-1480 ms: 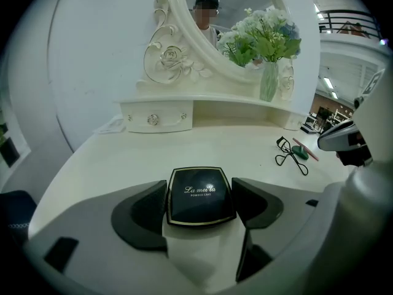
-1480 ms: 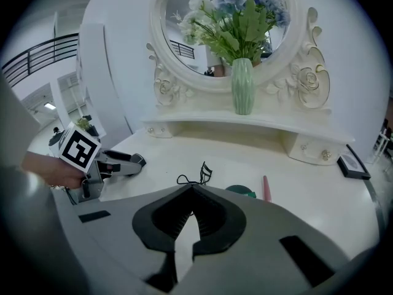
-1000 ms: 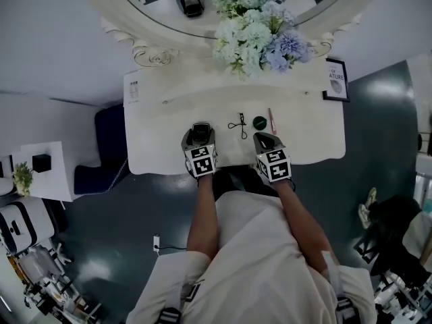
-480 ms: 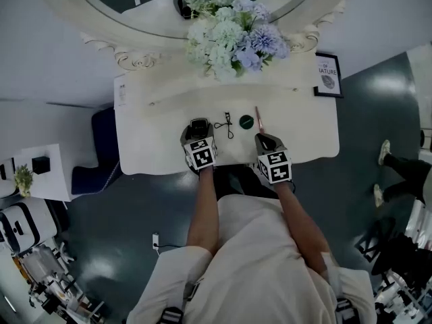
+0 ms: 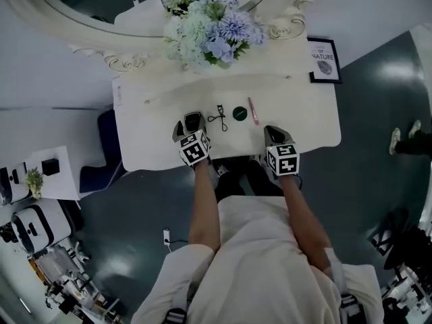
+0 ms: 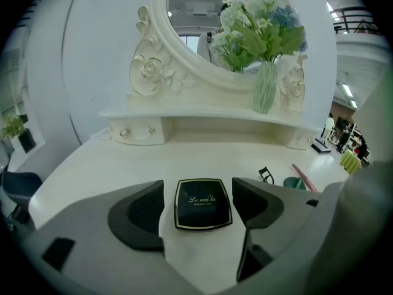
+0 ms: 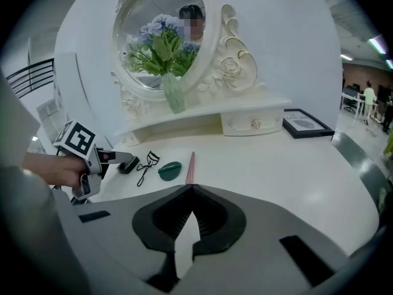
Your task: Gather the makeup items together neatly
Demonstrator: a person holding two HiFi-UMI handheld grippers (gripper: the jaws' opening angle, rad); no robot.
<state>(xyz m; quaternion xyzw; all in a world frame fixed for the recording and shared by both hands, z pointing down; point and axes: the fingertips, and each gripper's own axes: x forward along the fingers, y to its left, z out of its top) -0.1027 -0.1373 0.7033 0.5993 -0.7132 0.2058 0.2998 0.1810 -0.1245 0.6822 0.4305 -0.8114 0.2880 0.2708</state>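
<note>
- The fingers [image 6: 144,214] of my left gripper [image 6: 198,183] are spread wide. The black compact [image 6: 203,204] lies flat on the worktop [image 5: 310,123] between them, with a gap on either side, so nothing is grasped.
- The fingers [image 7: 215,217] of my right gripper [image 7: 193,188] are clenched tip to tip, with nothing between them.
- The compact sits near the worktop's front edge, left of the middle. In the head view my left gripper covers most of it.
- Just right of the compact, three things lie in a row towards the middle: an eyelash curler [image 5: 219,115], a round dark-green item [image 5: 239,113] and a pink pencil [image 5: 253,111]. All lie apart from one another.
- I cannot tell what the green item is. In the right gripper view the pencil's near end is hidden behind my clenched fingertips.
- My right gripper hovers at the front edge, right of the pencil.
- At the back edge a glass vase [image 6: 265,88] of flowers stands before an oval mirror [image 6: 196,23], whose upper part is cut off in the head view.
- A framed picture [image 5: 324,59] stands at the back right corner, its print too small to read.
</note>
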